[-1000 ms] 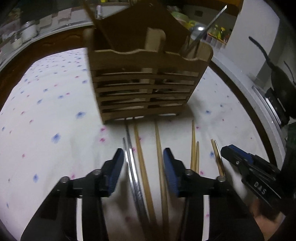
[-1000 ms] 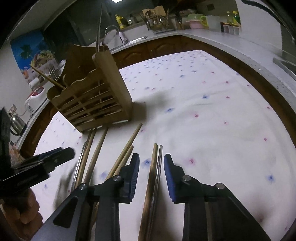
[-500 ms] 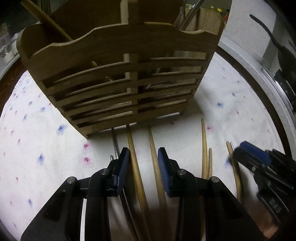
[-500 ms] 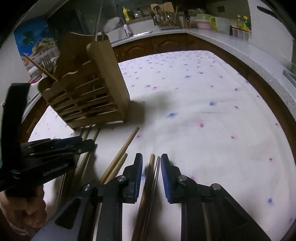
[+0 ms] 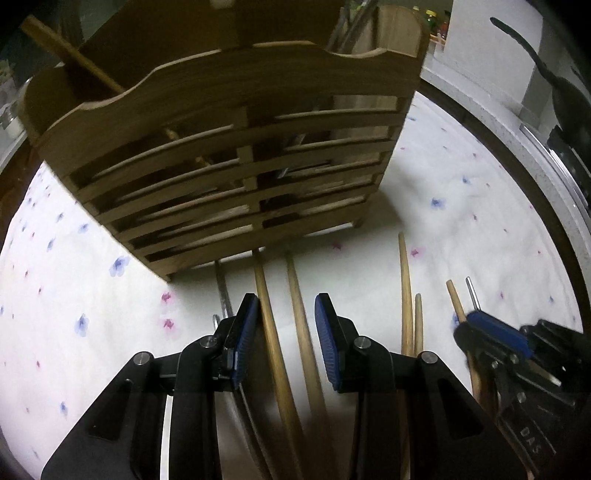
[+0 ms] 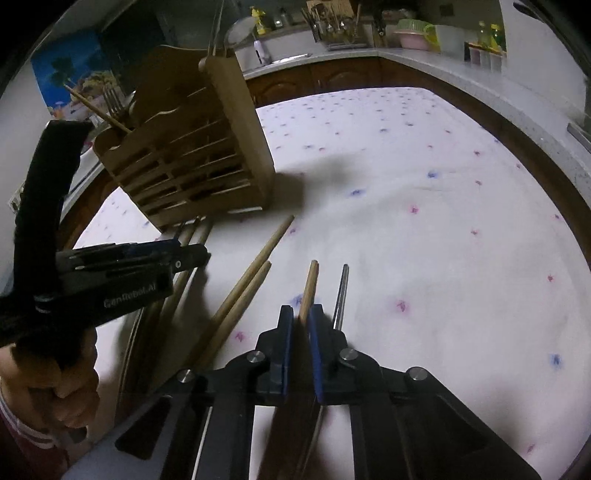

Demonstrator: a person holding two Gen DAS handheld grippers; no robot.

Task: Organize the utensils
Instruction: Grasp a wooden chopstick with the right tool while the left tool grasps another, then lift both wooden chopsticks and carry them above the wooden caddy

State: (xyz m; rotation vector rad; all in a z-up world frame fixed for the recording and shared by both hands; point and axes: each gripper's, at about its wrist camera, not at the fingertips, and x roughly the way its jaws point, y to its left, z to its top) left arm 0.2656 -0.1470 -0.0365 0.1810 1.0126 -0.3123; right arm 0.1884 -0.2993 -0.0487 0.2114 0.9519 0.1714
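Closing since the earlier frame, the right tongs (image 6: 301, 314) are now clamped on a pale wooden chopstick (image 6: 309, 286) lying on the floral-clothed desk (image 6: 424, 229). The left tongs (image 5: 286, 308) are kept apart around two chopsticks (image 5: 269, 332) just before the slatted wooden holder (image 5: 229, 155); open cloth is seen rightward.

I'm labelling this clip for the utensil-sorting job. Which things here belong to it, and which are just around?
In the job:
- wooden holder
- wooden chopstick, clamped in the right gripper, whose jaws just closed
- two wooden chopsticks between the left gripper pads, not pressed
- metal chopstick

Just around:
- flowered tablecloth
- dish rack
- pink bowl
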